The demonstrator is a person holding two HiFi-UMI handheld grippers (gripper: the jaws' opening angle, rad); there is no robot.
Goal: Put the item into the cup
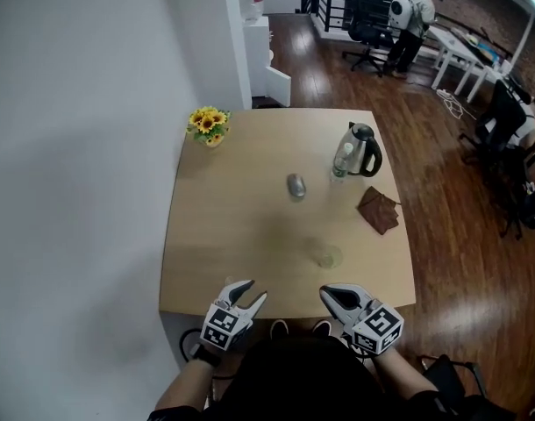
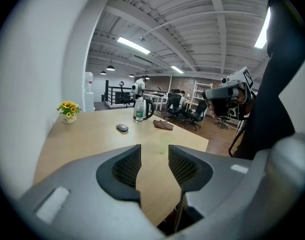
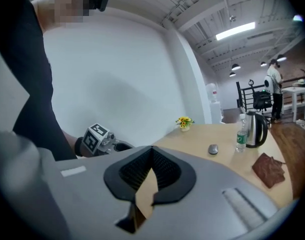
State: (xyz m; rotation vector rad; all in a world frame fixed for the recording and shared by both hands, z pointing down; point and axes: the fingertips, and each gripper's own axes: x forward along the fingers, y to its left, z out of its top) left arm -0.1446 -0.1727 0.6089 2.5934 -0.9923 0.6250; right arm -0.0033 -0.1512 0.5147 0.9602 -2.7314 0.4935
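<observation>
Left tool (image 1: pixel 256 291): jaws partly open, empty. Right tool (image 1: pixel 324 294): tips together, empty. I see the 2 at the near bench (image 1: pixel 241 235) edge. Mouse (image 1: pixel 296 185) lies mid-bench, apart from the cup (image 1: pixel 324 254).

No print is legible, not even on the bottle (image 1: pixel 341 160).

Small grey oval item (image 1: pixel 296 185) flat on table (image 1: pixel 215 235) centre, clear cup (image 1: pixel 324 254) upright nearer front edge
</observation>
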